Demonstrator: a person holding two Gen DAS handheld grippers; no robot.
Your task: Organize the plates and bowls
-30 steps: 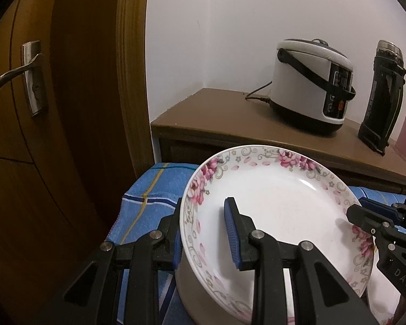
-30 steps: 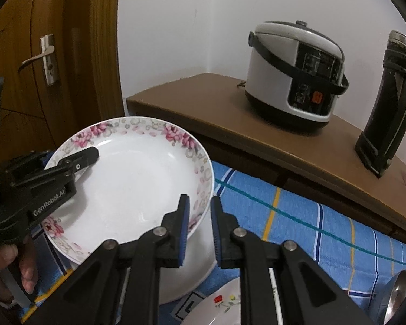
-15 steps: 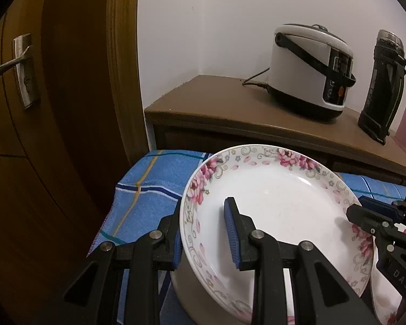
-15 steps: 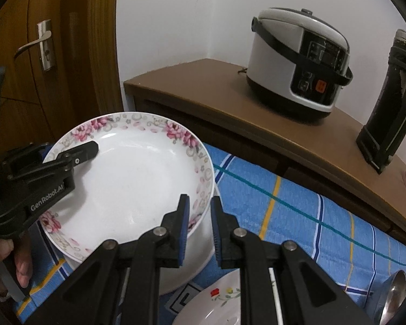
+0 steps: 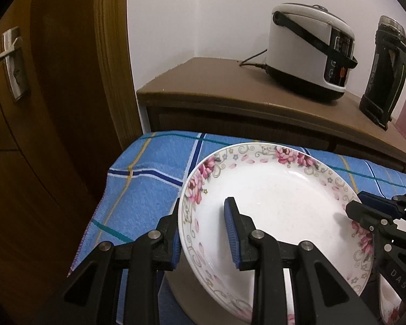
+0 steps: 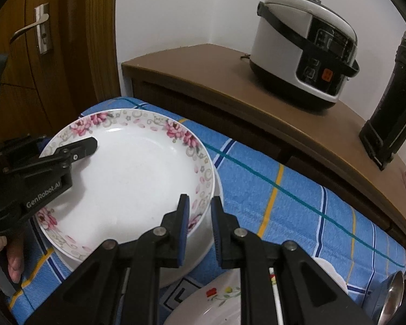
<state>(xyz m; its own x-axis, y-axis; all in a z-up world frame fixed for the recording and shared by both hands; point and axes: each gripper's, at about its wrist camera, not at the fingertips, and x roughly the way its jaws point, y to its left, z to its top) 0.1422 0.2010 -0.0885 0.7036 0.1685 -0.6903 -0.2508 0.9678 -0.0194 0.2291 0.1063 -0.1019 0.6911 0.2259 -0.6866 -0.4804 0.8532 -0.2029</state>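
Observation:
A white plate with a pink flower rim is held level over a plain white bowl on the blue checked cloth. My left gripper is shut on the plate's left rim, one finger under and one on top. My right gripper is shut on the plate's right rim; it also shows in the left wrist view. The plate sits on or just above the bowl; I cannot tell which.
Another white plate with small flowers lies at the near right, with a metal ladle further right. A brown cabinet behind carries a rice cooker and a black flask. A wooden door stands left.
Both grippers have lowered the flowered plate together toward the white bowl and the cloth. Both grips are unchanged.

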